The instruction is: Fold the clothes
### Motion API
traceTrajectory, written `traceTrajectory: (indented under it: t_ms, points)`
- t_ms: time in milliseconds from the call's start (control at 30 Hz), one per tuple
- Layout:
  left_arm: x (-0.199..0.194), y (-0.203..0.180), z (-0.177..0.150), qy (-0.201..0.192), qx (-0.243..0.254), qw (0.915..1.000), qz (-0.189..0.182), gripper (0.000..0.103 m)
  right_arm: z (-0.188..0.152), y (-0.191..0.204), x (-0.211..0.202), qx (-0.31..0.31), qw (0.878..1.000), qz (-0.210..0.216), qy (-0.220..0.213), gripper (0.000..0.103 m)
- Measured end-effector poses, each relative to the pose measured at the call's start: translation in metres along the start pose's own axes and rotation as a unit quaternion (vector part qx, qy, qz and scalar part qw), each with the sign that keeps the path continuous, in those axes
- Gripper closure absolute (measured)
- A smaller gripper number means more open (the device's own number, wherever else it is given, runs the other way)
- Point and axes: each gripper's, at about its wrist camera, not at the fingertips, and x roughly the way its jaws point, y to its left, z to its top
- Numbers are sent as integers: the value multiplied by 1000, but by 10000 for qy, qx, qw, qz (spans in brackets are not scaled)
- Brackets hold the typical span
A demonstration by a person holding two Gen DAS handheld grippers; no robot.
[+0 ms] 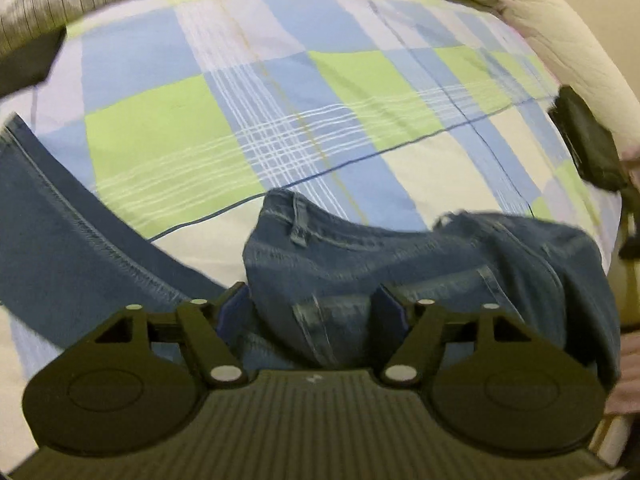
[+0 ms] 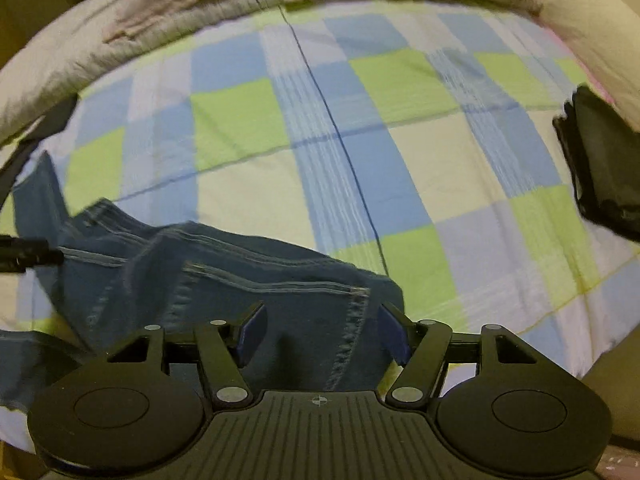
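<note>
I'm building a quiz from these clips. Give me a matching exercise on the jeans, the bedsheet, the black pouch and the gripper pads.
Things:
1. jeans
2. bedsheet
3. black pouch
4. gripper pads

Descriptions:
A. blue, green and white checks
B. at the right edge of the bed
C. dark blue, on either side of the denim
D. blue denim with pale stitching

Pairs: 1-D, 2-A, 3-B, 4-C

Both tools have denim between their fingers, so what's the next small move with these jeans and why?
Probably close both tools on the blue denim jeans. The left tool and right tool each straddle bunched fabric with fingers apart, on the blue and green checked bedsheet.
</note>
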Motion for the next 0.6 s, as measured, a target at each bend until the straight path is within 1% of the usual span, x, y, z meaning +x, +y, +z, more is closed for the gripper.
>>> traceTrajectory:
  t_ms: [33,67,100,133,167,200,233,267,300,333,367,400,433,467,500,567,600]
  points:
    - [9,6,5,74,-133,9998,-86,32,0,-4,8,47,9999,27,86,38]
    - [19,12,8,183,-319,9991,-229,31,0,-8,19,106,9997,76,229,35]
    - [29,19,10,294,-508,9976,-377,31,0,-12,31,177,9990,153,375,27]
    - [38,24,11,405,-709,9948,-614,34,-1,-18,44,282,9980,271,504,23]
    - [45,25,12,481,-819,9924,-776,36,-1,-27,56,425,9964,426,590,20]
    - [49,23,13,506,-807,9922,-807,47,-2,-36,68,567,9944,581,676,18]
    - [50,19,13,510,-733,9929,-791,69,-3,-45,80,721,9917,744,767,18]
    - [48,14,14,485,-665,9935,-787,77,-4,-56,93,951,9868,958,894,18]
    - [43,8,16,425,-622,9943,-760,82,-6,-68,106,1234,9795,1205,1041,18]
    - [34,0,18,315,-536,9957,-693,84,-9,-80,119,1518,9699,1490,1184,19]
    - [24,-9,21,185,-470,9967,-642,85,-11,-90,126,1726,9613,1725,1282,25]
    - [12,-17,24,62,-445,9972,-599,87,-10,-96,128,1794,9569,1888,1287,55]
    - [-3,-25,28,-85,-444,9974,-554,89,-7,-99,126,1719,9565,1991,1260,70]
    - [-23,-36,33,-261,-410,9976,-495,89,-3,-101,123,1635,9563,2094,1223,81]
    - [-44,-45,38,-477,-370,9974,-399,90,6,-100,117,1496,9575,2195,1125,87]
    - [-91,-61,49,-945,-326,9948,-189,91,27,-97,104,1218,9588,2397,919,90]
    - [-120,-68,55,-1231,-344,9918,-37,92,44,-93,96,1083,9590,2513,738,90]
